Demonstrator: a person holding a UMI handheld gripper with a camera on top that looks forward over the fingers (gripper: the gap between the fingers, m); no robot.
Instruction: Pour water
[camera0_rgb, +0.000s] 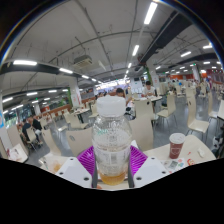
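A clear plastic bottle (111, 135) with a white cap stands upright between my gripper's (112, 163) two purple pads (88, 158), held up off the table. A little amber liquid sits in its bottom; the rest looks empty. Both pads press on the bottle's lower sides. A red-brown paper cup (177, 145) stands on the white table (196, 152) beyond the fingers, to the right of the bottle.
This is a large hall with several light wooden chairs (143, 128) and tables behind the bottle. A person (29, 132) sits far off to the left. Papers lie on a table (16, 152) at the left.
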